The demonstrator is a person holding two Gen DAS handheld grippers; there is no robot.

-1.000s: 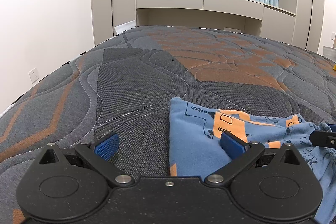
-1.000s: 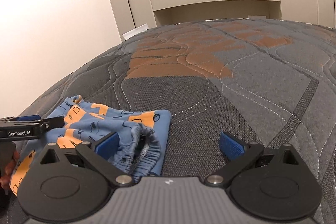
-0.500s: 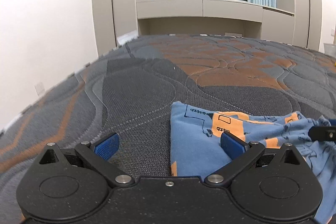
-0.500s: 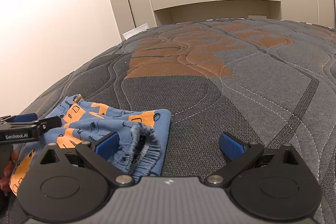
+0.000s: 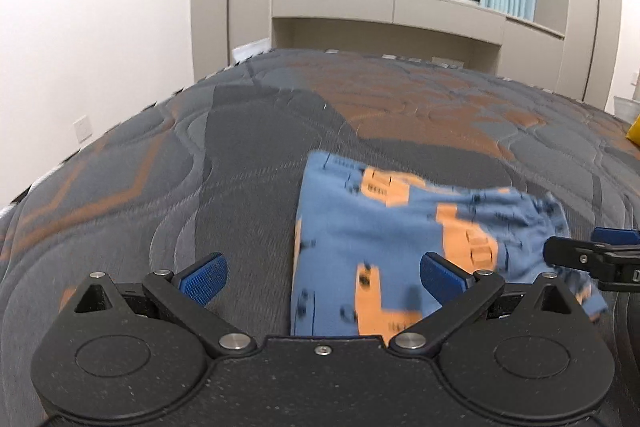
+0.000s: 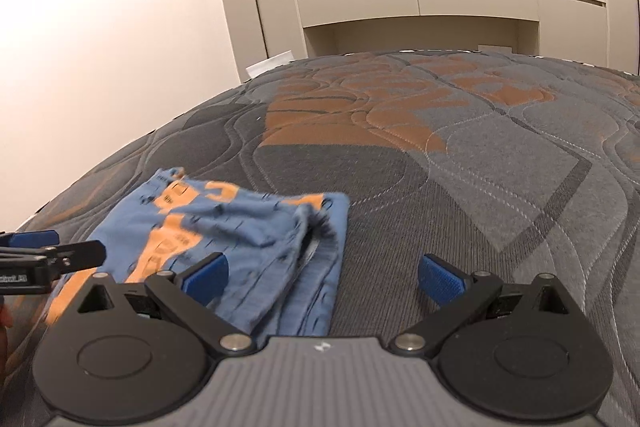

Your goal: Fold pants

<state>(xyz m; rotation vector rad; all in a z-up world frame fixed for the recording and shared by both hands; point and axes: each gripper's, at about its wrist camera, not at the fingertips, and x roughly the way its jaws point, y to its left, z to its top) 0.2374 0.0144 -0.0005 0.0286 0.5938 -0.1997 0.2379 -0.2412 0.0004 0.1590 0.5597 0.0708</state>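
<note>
Left wrist view: left gripper, jaws wide and empty, above the folded blue-and-orange pants lying on the quilted mattress; picture blurred, so any contact is unclear. Right wrist view: right gripper, jaws wide and empty, over the pants' gathered waistband, left gripper's tip at far left.
</note>
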